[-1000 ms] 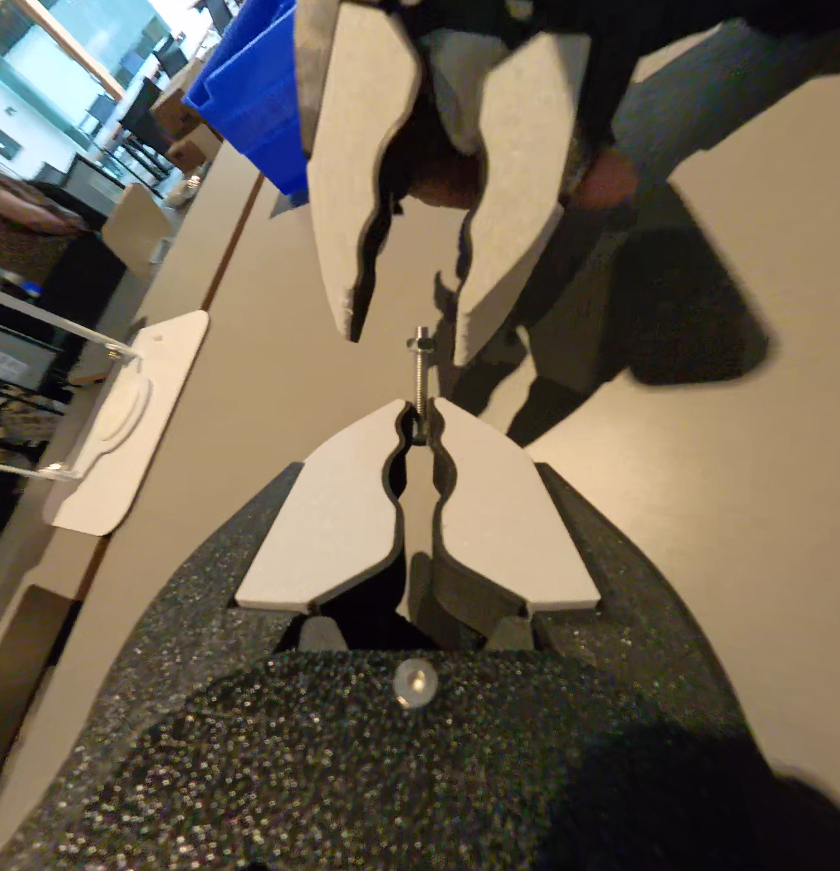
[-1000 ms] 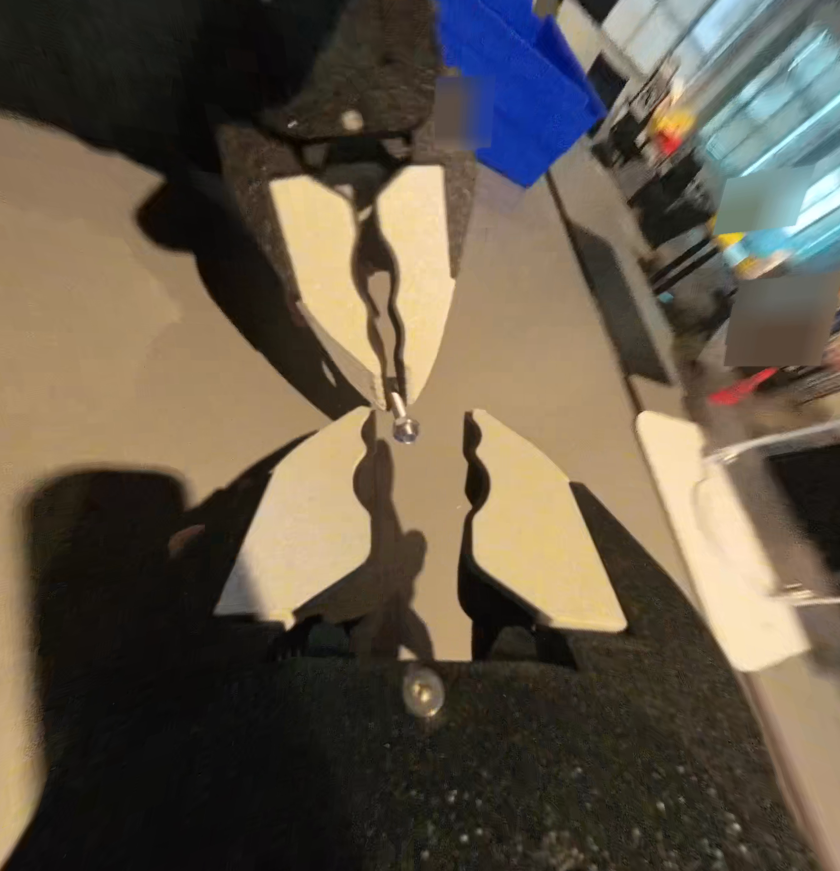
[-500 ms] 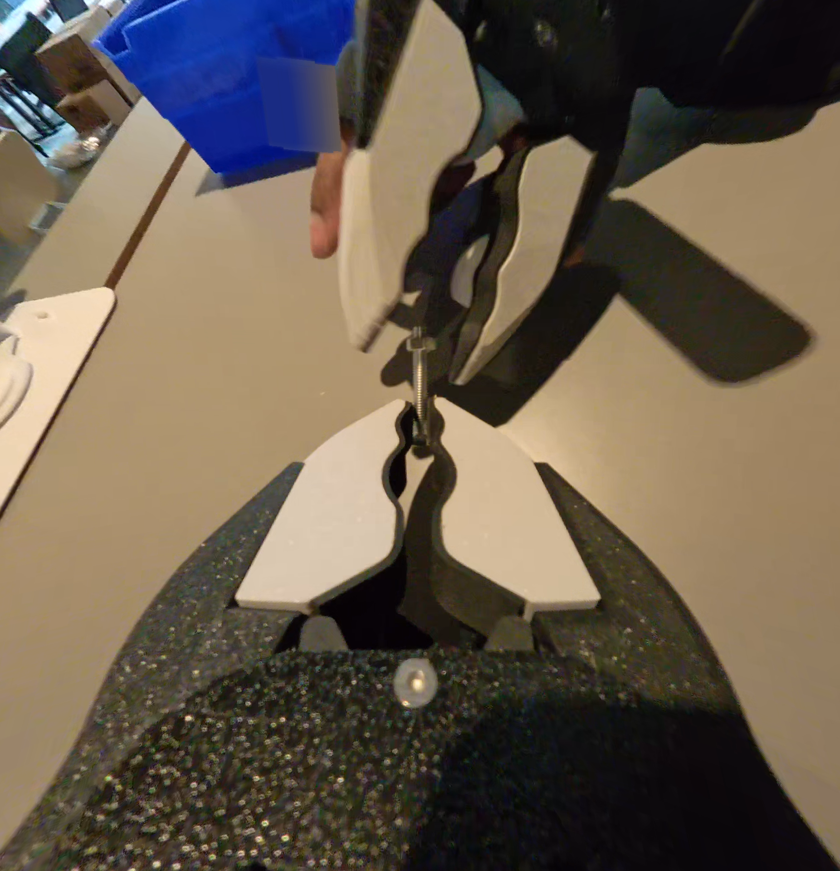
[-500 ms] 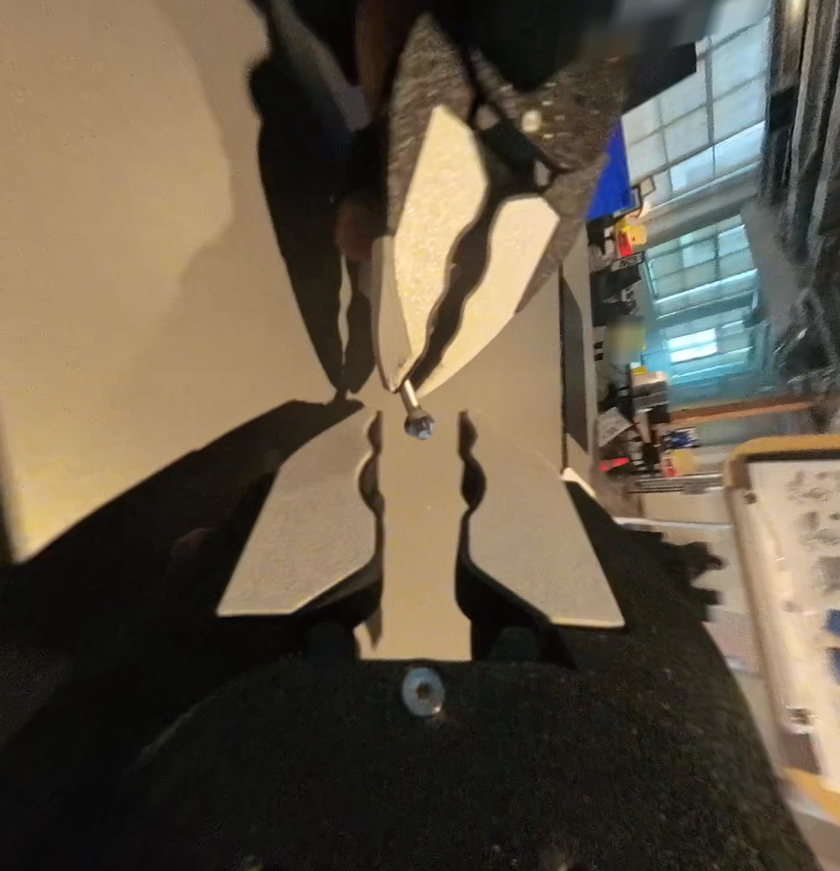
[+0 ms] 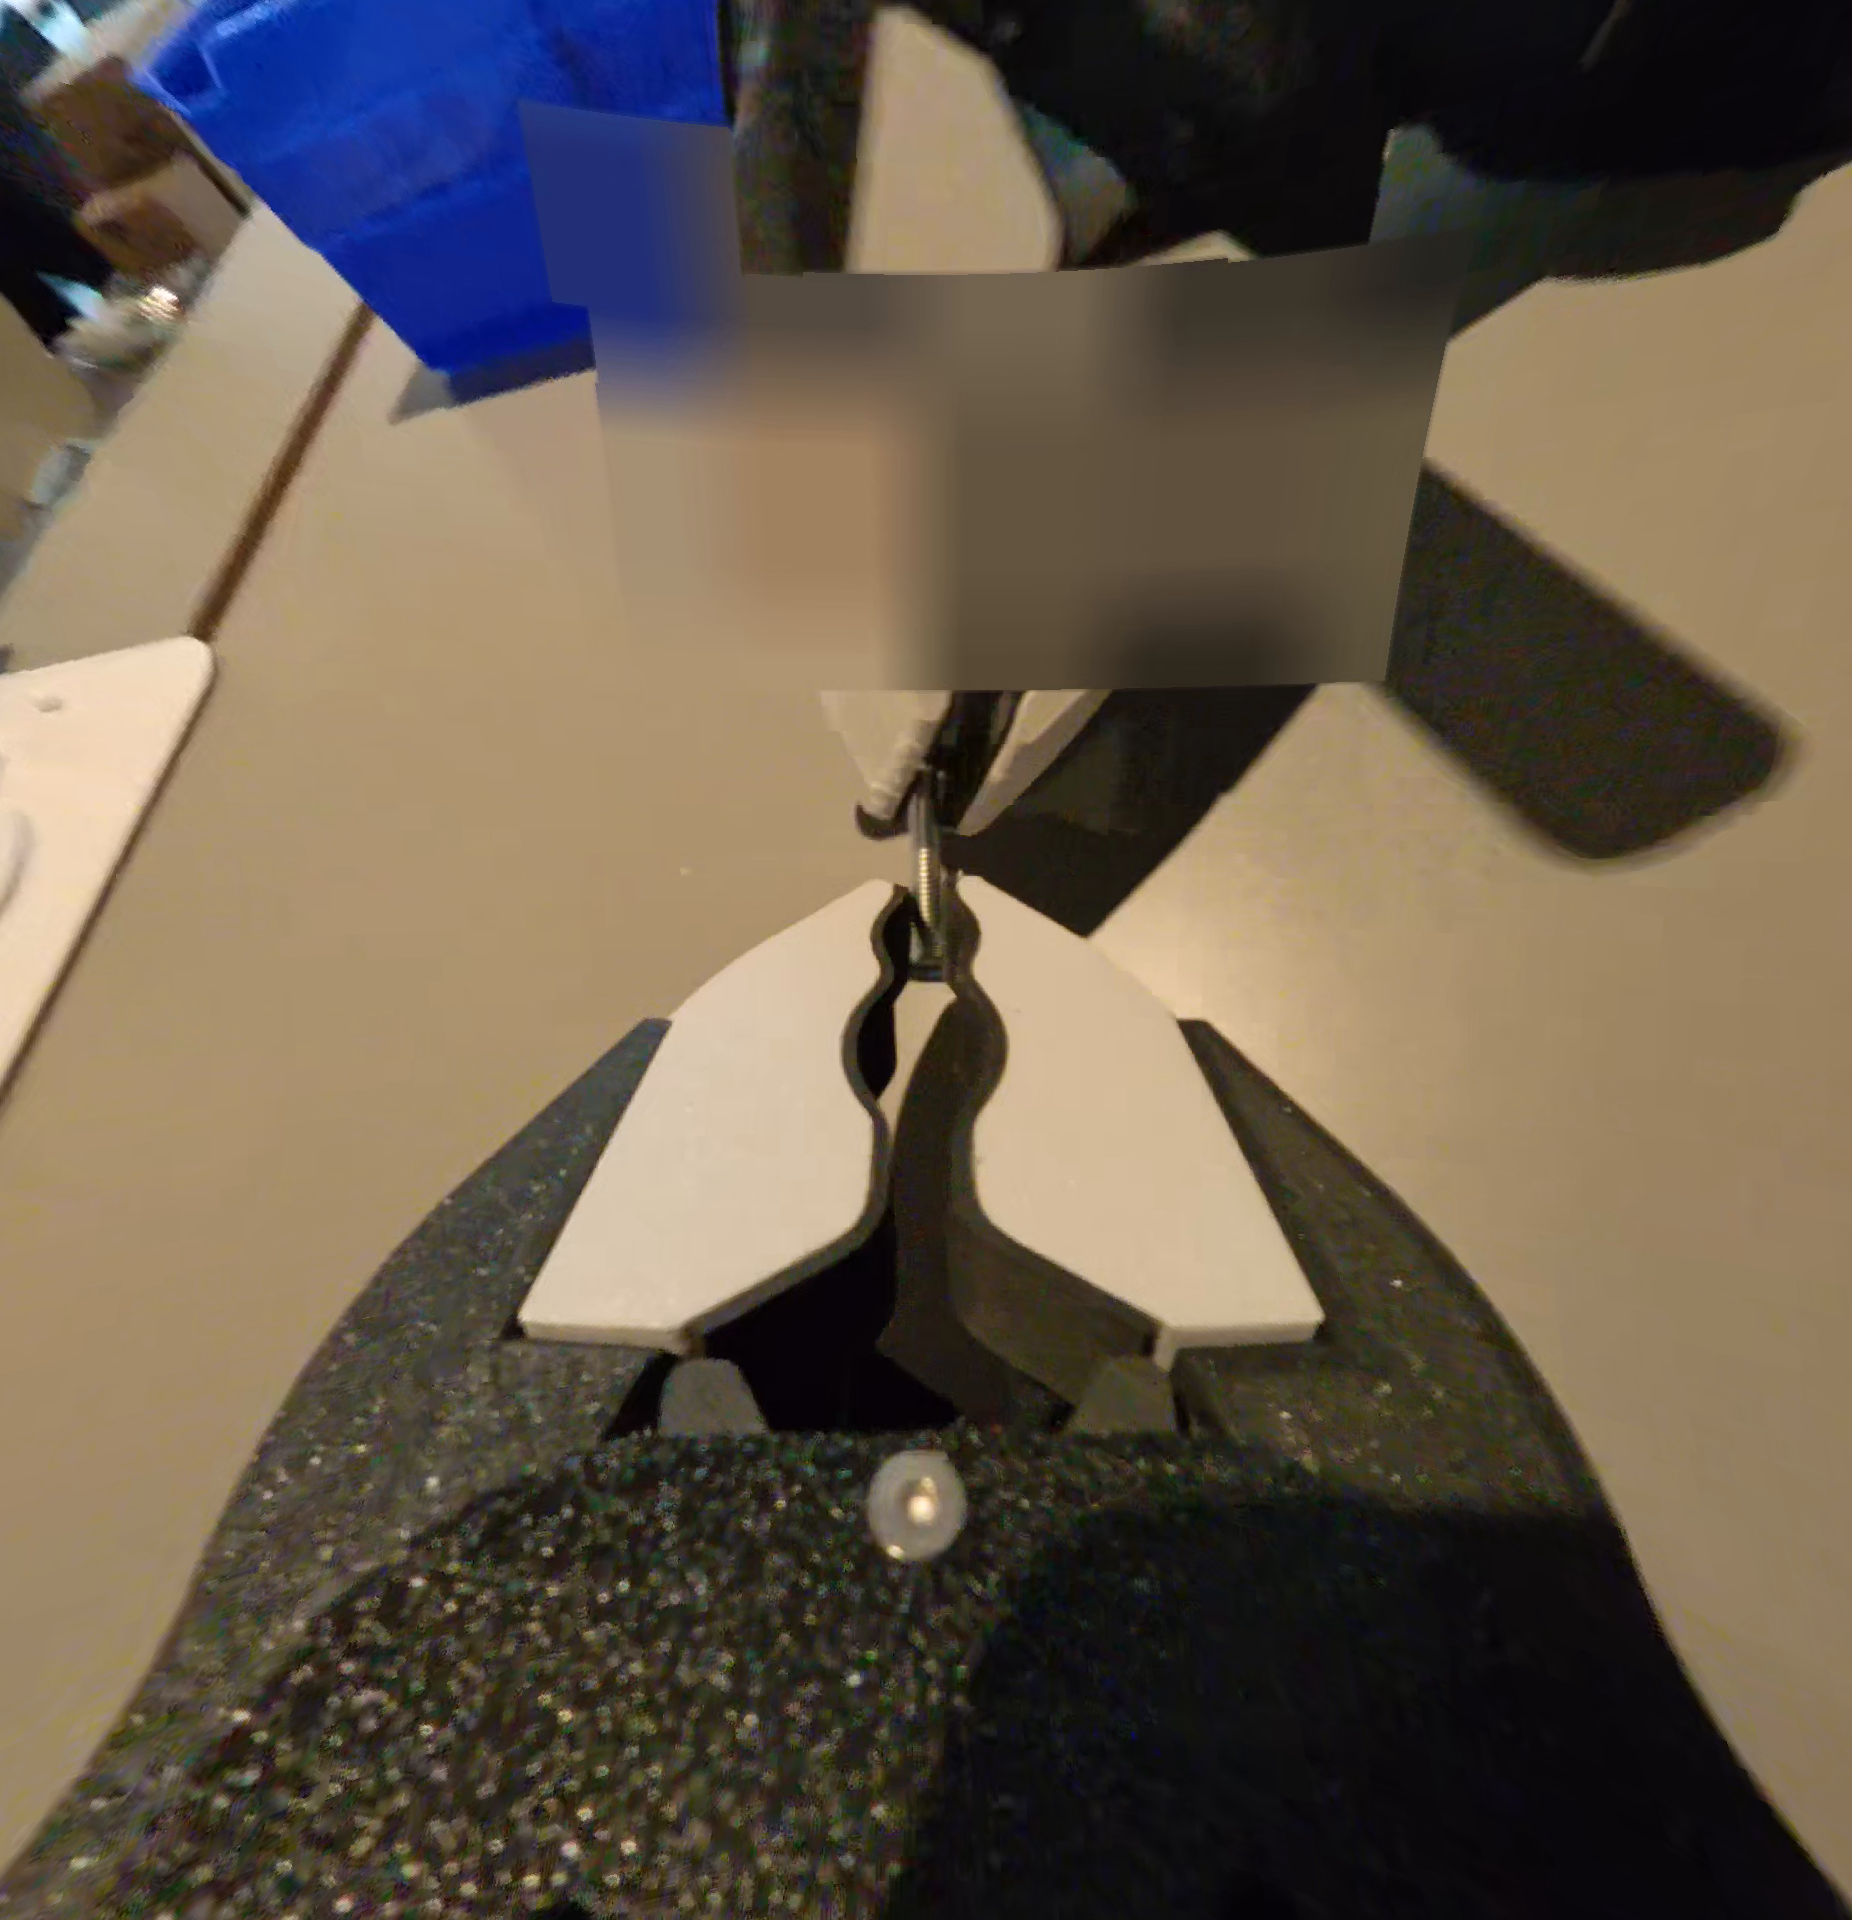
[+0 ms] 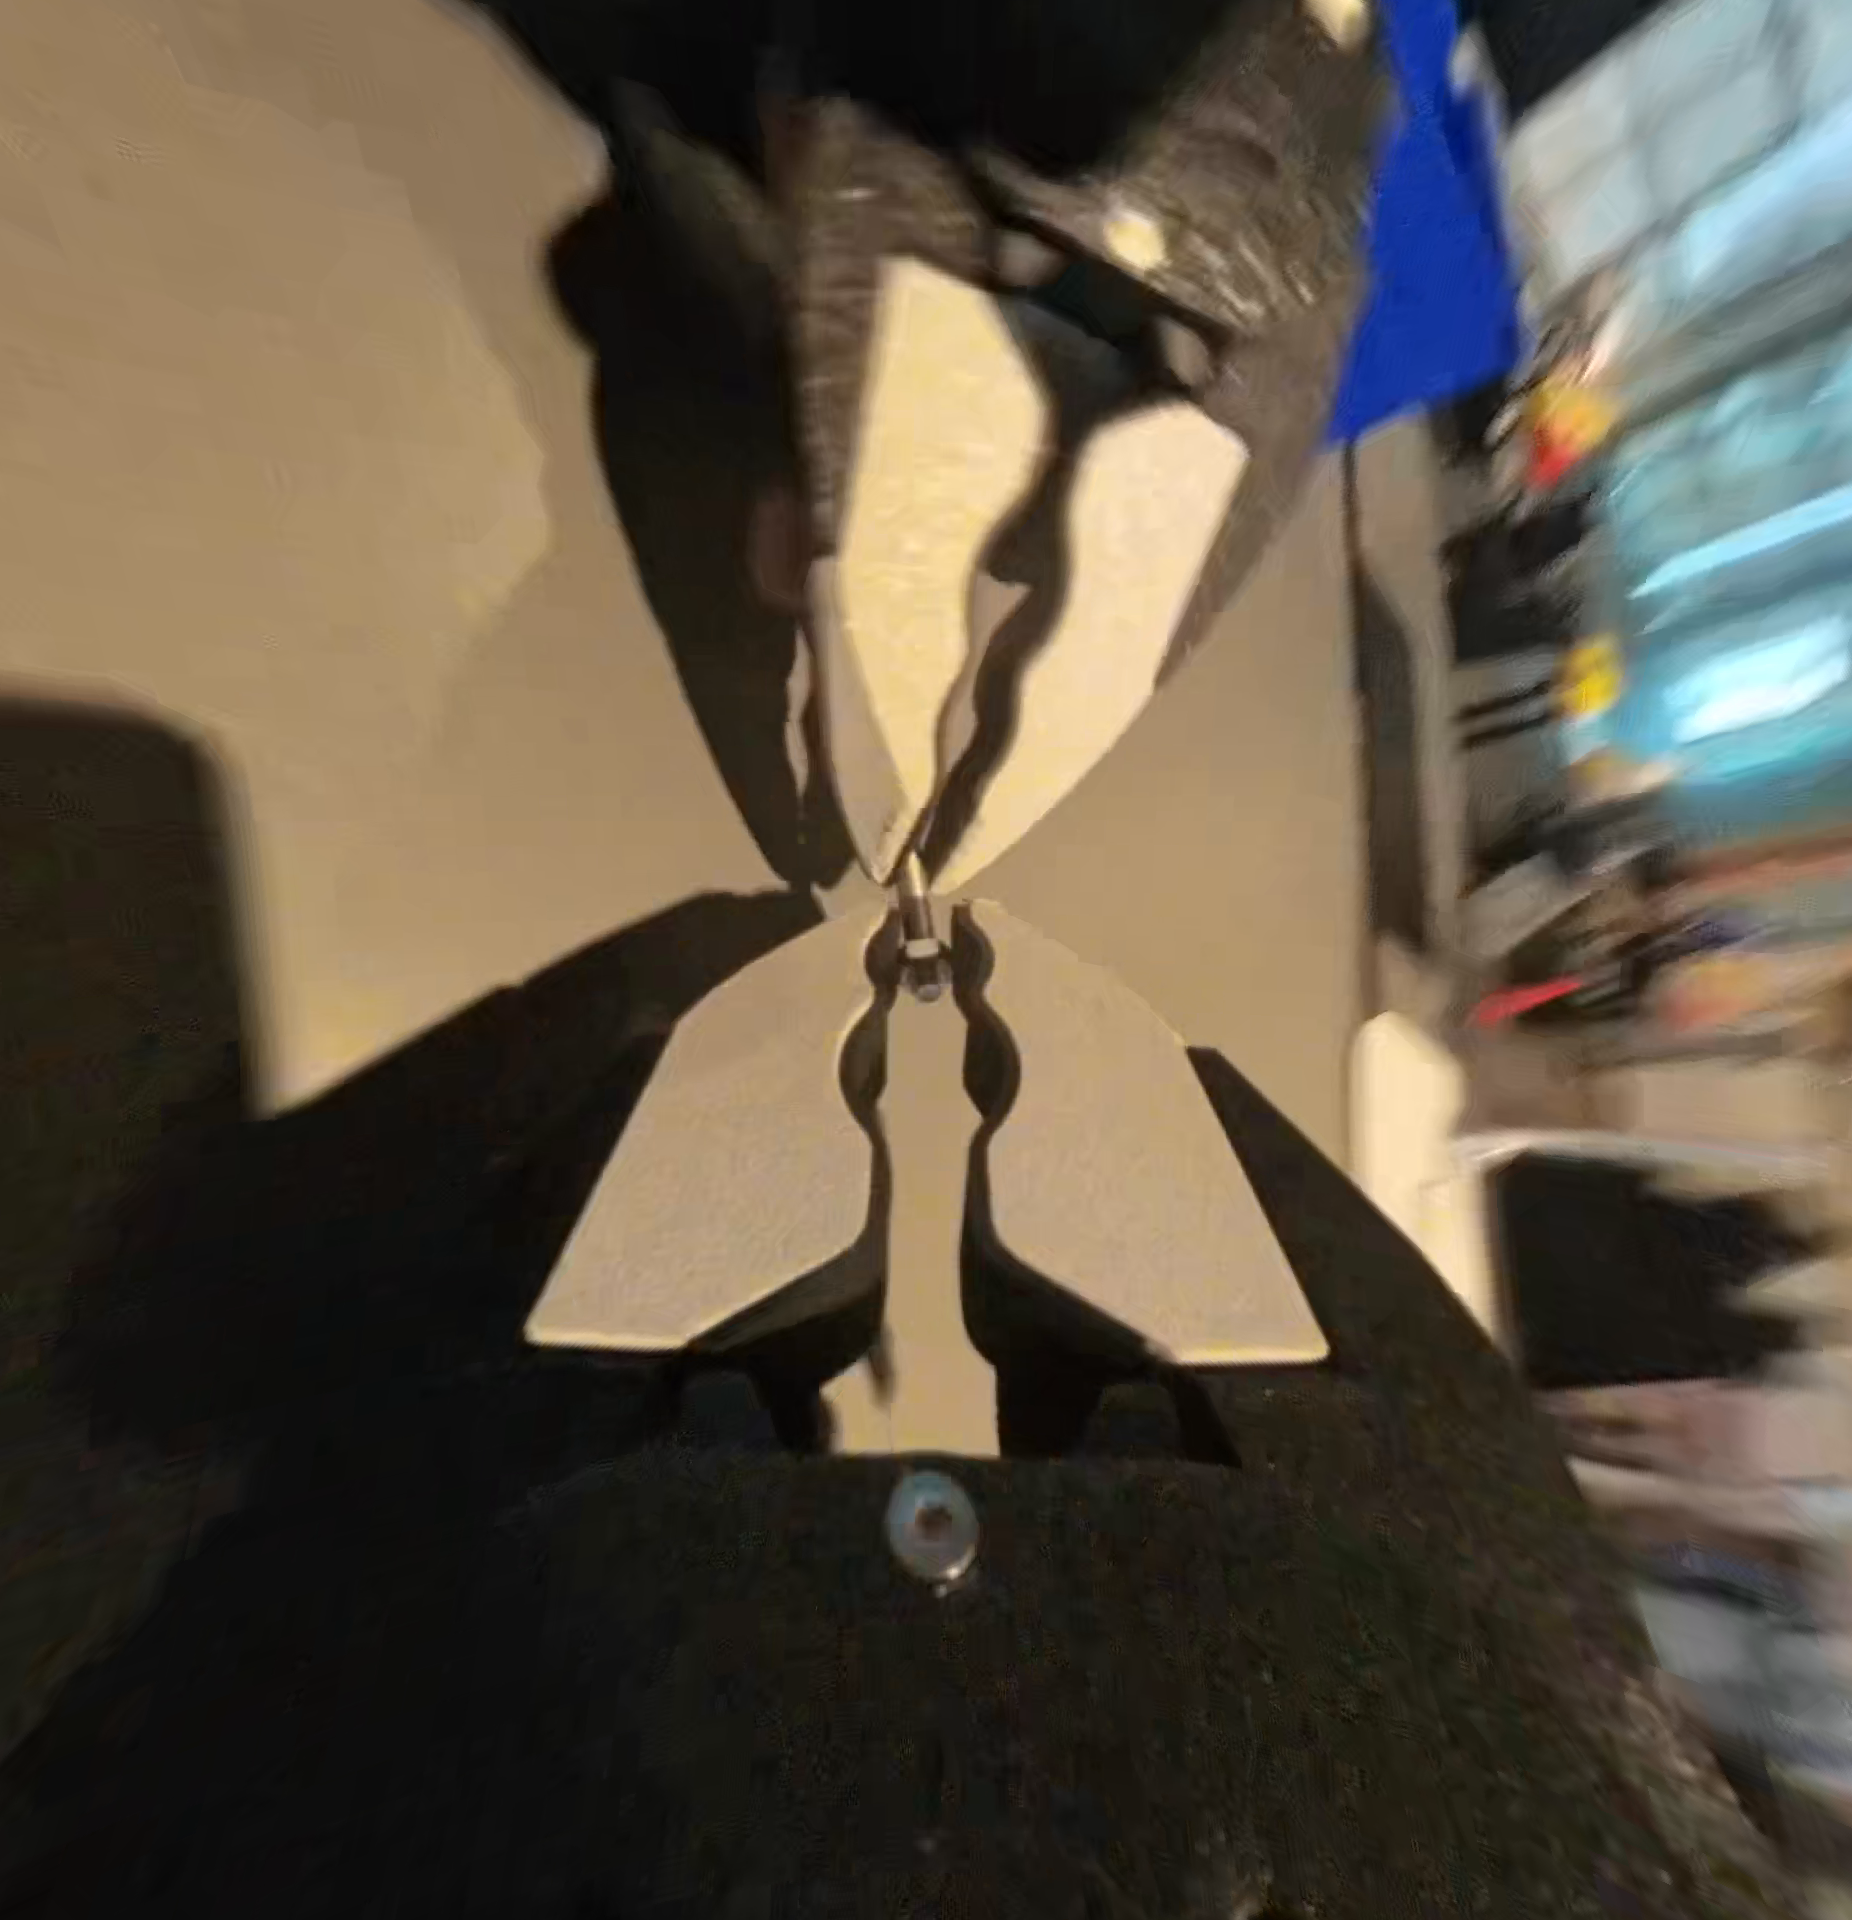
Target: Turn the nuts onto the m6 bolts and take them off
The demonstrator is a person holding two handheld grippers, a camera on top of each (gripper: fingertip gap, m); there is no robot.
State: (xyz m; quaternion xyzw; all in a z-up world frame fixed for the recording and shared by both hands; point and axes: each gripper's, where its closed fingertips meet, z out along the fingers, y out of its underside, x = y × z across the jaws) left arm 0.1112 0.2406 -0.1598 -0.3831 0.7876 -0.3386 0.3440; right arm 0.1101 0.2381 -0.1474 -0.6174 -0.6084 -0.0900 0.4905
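Note:
My left gripper (image 5: 927, 904) is shut on the lower end of a small threaded m6 bolt (image 5: 927, 862), which sticks out forward from its tips above the beige table (image 5: 486, 831). My right gripper (image 6: 920, 935) faces it tip to tip and is shut on the nut (image 6: 922, 961) at the bolt's far end. In the left wrist view the right gripper (image 5: 937, 779) shows just beyond the bolt, mostly under a blurred patch, and the nut is hidden. In the right wrist view the left gripper (image 6: 906, 868) comes in from above.
A blue bin (image 5: 402, 177) stands at the back of the table and also shows in the right wrist view (image 6: 1421, 260). A white board (image 5: 60, 810) lies at the table's left edge. Blurred shelves and clutter (image 6: 1680, 623) lie beyond the table.
My right gripper was open around the bolt's end; it has moved in and shut on the nut. The left gripper keeps its hold on the bolt.

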